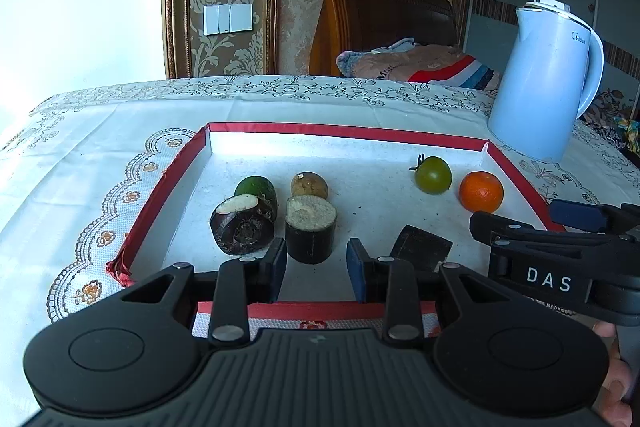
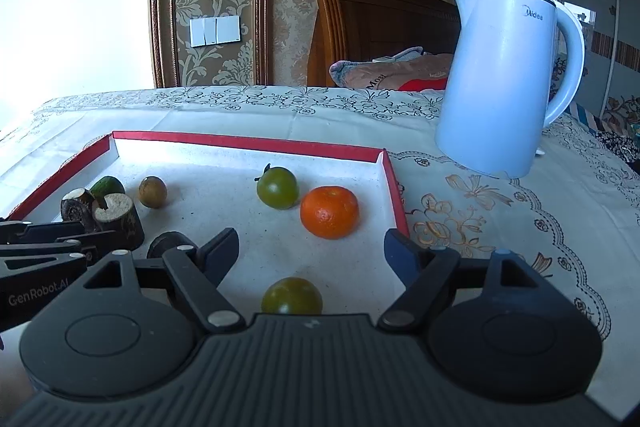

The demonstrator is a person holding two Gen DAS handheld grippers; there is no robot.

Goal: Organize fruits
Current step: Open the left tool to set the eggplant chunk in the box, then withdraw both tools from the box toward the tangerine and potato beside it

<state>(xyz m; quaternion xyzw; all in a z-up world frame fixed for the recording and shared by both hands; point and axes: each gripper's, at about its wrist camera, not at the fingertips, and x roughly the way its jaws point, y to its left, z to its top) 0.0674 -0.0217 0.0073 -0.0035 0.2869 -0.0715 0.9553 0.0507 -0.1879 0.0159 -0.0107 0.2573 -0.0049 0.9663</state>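
A red-rimmed tray (image 1: 344,131) (image 2: 248,142) holds the fruit. At its left lie a green fruit (image 1: 256,189), a brown round fruit (image 1: 309,185), two dark sugarcane pieces (image 1: 242,225) (image 1: 311,233) and a third dark piece (image 1: 422,247). At its right sit a green tomato (image 1: 433,175) (image 2: 278,187) and an orange (image 1: 481,191) (image 2: 329,212). A second green tomato (image 2: 292,295) lies between the right fingers. My left gripper (image 1: 316,261) is open, just before the upright sugarcane piece. My right gripper (image 2: 310,251) is open and empty.
A light blue kettle (image 1: 546,83) (image 2: 504,79) stands on the patterned tablecloth (image 1: 100,155) beyond the tray's right corner. A wooden headboard and bedding lie behind the table. The right gripper's body (image 1: 560,259) shows at the left view's right edge.
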